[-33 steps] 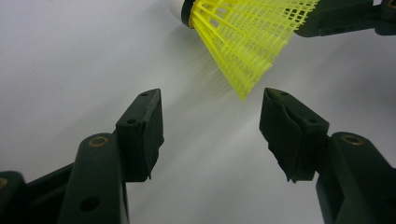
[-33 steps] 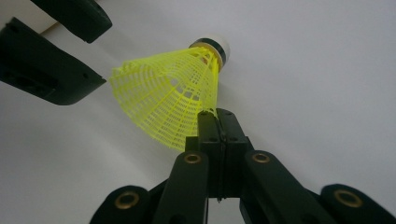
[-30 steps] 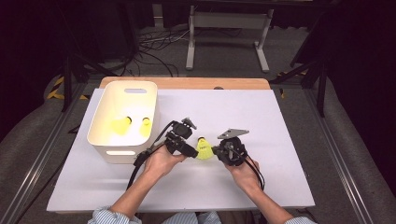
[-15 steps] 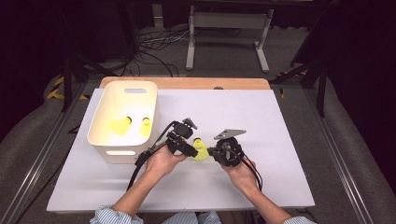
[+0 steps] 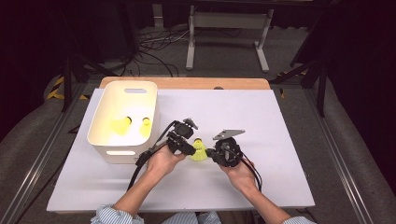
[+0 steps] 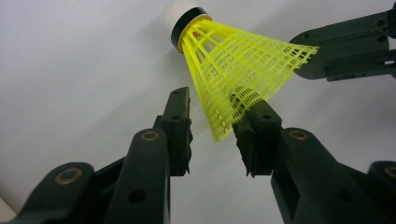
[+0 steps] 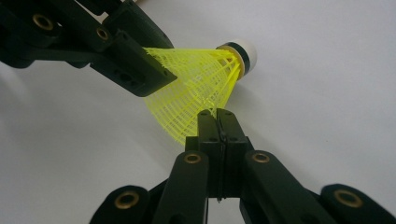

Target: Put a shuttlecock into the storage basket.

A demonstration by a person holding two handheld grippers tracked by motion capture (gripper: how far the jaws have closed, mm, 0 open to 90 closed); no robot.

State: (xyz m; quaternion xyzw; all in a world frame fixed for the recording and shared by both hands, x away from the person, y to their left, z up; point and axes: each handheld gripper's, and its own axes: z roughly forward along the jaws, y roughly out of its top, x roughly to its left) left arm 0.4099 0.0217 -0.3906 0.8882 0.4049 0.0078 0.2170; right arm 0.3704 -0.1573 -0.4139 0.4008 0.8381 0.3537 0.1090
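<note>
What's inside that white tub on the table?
In the tub, the high view shows two yellow shuttlecocks on its floor, apart from each other. The near wall hides the strip of floor just behind it, so anything there cannot be seen.

The shuttlecock [image 6: 233, 70] has a yellow net skirt, a white tip and a black ring. The tub [image 5: 103, 122] is white. The table [image 5: 280, 140] is white.

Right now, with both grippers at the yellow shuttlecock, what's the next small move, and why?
Probably close the left gripper fully on the shuttlecock. Its jaws have just been closing, yet a gap remains on one side of the skirt. The right gripper is pinched shut on the skirt's rim, so it shouldn't let go first.
</note>
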